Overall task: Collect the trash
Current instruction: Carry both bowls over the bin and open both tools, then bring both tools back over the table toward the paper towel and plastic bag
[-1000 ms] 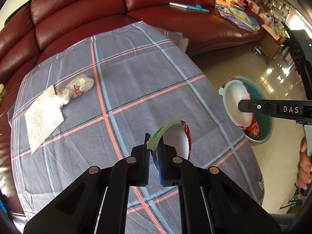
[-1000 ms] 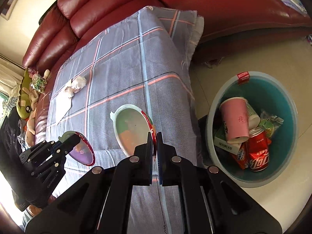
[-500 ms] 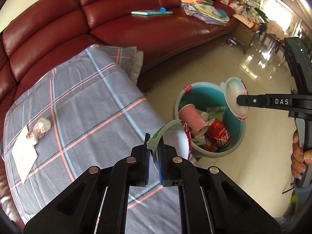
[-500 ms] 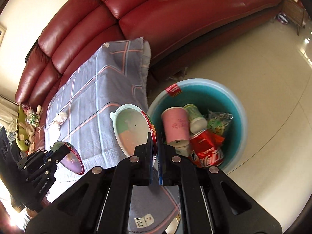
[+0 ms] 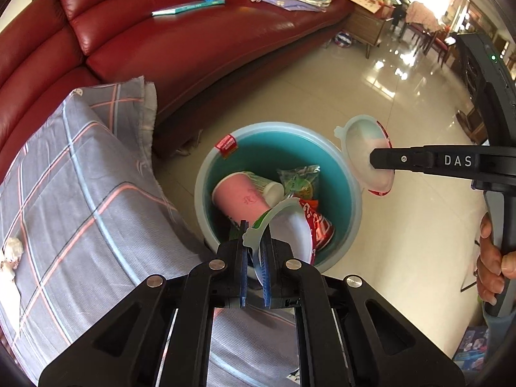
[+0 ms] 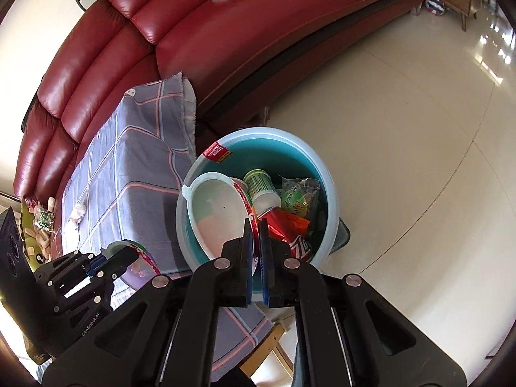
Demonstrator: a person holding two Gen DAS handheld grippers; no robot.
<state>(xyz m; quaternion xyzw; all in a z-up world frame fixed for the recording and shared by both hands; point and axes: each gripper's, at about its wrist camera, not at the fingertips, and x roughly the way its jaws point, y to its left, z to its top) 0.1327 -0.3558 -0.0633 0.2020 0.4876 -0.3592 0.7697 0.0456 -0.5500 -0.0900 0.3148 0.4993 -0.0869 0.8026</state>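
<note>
Both grippers, left point(image 5: 254, 258) and right point(image 6: 256, 245), fingers clamped on a lid point(image 5: 290, 229) each point(image 6: 216, 213), hang above the bin point(image 5: 348, 174) at frame centre; next, release both.

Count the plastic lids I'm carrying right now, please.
2. One lid is pinched in the left hand-held gripper, one lid in the right hand-held gripper, both above the bin. More may lie hidden inside it.

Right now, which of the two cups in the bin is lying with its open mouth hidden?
The pink cup: only its side shows. The green-patterned cup beside it is smaller.
</note>
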